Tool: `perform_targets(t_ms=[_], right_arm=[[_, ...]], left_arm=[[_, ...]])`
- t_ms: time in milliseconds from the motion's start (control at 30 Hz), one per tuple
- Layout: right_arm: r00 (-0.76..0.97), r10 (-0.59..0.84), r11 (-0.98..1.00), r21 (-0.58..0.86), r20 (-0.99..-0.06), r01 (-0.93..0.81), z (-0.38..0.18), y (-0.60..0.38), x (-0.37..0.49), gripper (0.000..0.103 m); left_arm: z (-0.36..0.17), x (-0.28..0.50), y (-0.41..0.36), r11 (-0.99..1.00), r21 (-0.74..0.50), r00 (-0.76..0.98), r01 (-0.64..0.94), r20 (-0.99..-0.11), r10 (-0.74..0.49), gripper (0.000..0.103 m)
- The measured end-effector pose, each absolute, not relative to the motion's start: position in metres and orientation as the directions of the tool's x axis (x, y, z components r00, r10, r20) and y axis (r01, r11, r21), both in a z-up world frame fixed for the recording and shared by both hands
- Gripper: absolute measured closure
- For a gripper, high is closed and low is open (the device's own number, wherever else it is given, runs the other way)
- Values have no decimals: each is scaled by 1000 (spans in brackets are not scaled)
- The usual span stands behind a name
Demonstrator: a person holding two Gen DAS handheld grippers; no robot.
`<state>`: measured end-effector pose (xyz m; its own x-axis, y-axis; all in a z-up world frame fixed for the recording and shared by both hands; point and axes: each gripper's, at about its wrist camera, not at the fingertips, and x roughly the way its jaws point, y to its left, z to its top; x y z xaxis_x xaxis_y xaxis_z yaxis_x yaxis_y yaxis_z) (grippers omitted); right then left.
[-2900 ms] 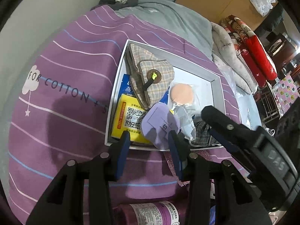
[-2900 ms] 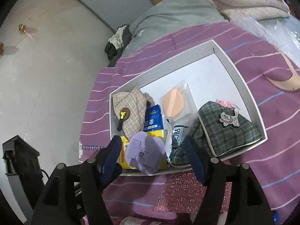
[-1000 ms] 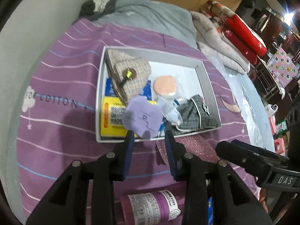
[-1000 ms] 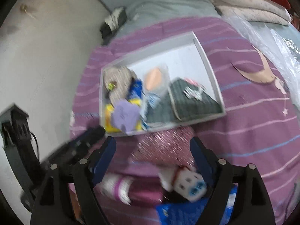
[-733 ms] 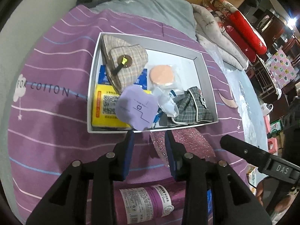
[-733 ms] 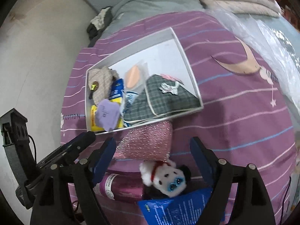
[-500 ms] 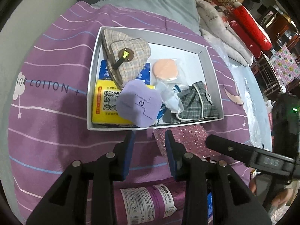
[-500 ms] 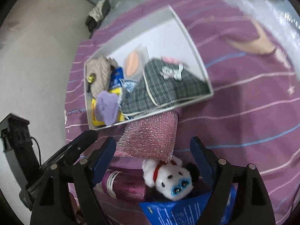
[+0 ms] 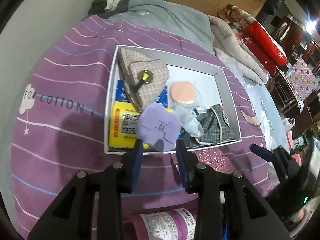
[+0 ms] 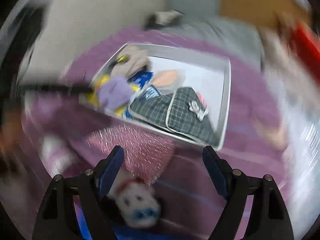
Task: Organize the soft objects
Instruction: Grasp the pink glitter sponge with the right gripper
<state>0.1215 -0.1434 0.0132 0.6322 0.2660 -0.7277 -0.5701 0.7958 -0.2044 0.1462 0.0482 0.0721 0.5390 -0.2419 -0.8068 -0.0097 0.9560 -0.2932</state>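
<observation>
Here, glittery pink pouch [image 10: 138, 146] flat beside white box [image 9: 112, 76]; both grippers' jaws parted, empty.

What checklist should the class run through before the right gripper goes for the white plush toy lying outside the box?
1. Right gripper open, empty: ok.
2. White plush toy in view beneath it: ok, blurred.
3. Pink glitter pouch clear of the toy: cannot tell, blurred.
4. Free floor in the white box: ok, far right part.
5. Left gripper open, outside the box: ok.
6. Right view sharp enough to aim: not ok.
</observation>
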Motion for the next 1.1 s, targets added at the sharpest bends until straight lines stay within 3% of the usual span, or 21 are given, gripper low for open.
perform_targets(t_ms=[67,133,200,333,767,1100], right_arm=[[654,237,739,-303,-718,-601,14,-143,111,26],[647,260,682,-338,-717,-649,20,-145,105,41],[619,269,620,-360,-738,-698,20,-140,105,49],[574,211,521,-406,-791,-751,8,-127,108,78],[595,186,375,-503,-782,-778,-4,-85,113,80],[519,193,421,-408,-832,-810,-8,-83,125,85]], left_arm=[[72,146,53,957,-288,546,-24,-806,-229,68],[71,146,55,958,-285,546,-36,-809,-220,68],[69,147,57,960,-277,540,-41,-814,-212,68],[65,149,55,969,-246,508,-33,-839,-196,68],[59,147,65,971,-229,482,-74,-860,-166,68],[53,148,72,953,-296,450,-62,-861,-238,68]])
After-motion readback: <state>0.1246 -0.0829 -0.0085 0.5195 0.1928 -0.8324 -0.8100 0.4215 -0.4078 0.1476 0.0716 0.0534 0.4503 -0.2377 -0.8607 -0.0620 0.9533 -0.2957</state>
